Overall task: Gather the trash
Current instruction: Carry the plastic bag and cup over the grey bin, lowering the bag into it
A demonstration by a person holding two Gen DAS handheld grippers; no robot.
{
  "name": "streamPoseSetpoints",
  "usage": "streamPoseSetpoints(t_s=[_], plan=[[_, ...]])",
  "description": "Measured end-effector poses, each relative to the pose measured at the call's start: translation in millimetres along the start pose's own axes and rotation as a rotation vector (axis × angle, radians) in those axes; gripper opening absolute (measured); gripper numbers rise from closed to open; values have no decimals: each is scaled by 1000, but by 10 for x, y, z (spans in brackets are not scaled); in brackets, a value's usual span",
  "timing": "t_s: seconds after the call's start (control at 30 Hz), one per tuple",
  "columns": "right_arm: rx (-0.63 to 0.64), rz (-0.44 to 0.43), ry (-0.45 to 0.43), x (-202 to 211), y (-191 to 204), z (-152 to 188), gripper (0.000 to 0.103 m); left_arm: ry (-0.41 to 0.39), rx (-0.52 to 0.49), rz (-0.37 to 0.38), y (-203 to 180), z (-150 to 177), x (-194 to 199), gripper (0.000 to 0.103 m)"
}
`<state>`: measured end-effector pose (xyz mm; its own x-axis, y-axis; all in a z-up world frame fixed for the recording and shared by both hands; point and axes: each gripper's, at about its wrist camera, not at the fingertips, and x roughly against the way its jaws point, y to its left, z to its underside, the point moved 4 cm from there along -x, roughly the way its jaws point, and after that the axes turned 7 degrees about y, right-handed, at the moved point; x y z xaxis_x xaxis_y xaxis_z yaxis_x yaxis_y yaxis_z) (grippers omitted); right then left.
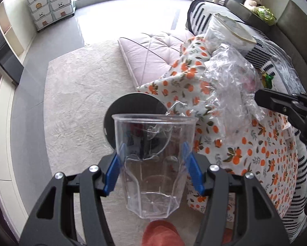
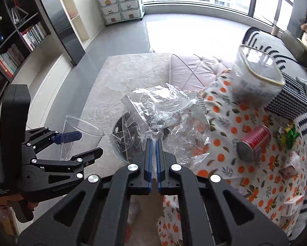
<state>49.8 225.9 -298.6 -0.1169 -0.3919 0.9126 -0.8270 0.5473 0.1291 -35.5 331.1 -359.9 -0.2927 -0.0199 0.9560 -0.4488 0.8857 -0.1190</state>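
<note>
Between the blue pads of the left gripper (image 1: 152, 168) sits a clear plastic cup (image 1: 152, 164), clamped at mid-height, mouth pointing away from the wrist camera, base toward it, so its long axis runs along the fingers. Just beyond the cup mouth lies the dark round bin (image 1: 133, 110) on the carpet (image 1: 75, 94); from the wrist view the cup rim overlaps the bin opening, so the cup looks lined up over it or close to it. Judgement: next move is a drop into the bin, and the left gripper only needs to release.

Right gripper (image 2: 153, 143) is clenched on a crumpled clear plastic wrap (image 2: 163, 114), pinched at its near edge, the rest bunching out forward. In the right wrist view the wrap hangs over the bin (image 2: 120, 143), covering much of it. Both hands seem about equally near the bin; the cup is on the bin's left side, the wrap on its right, toward the orange-print cloth (image 2: 245, 149).

Still on the cloth, right of the bin: a red can (image 2: 254, 141) on its side, a green wrapper (image 2: 288, 135), a tall clear container (image 2: 256, 78), small packets near the edge. Those look like remaining pickups.
</note>
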Motion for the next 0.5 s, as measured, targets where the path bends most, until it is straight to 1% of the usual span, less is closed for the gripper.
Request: streamPoseSetpoints(t_s=[0.2,0.33,0.43,0.5], plan=[[76,-33,36,-505,471,-346,3,-3,84,-35,691,-58,-94,58],[106,-39,59,-815,650,-478,3,3,103,-58,951,-38,-210,58],[138,-33,74,-1036,743,-516,5,8,114,-65,1063,-34,-326,58],[159,-20,95,-1184,796,-498,12,8,119,-69,1095,-37,-405,58]])
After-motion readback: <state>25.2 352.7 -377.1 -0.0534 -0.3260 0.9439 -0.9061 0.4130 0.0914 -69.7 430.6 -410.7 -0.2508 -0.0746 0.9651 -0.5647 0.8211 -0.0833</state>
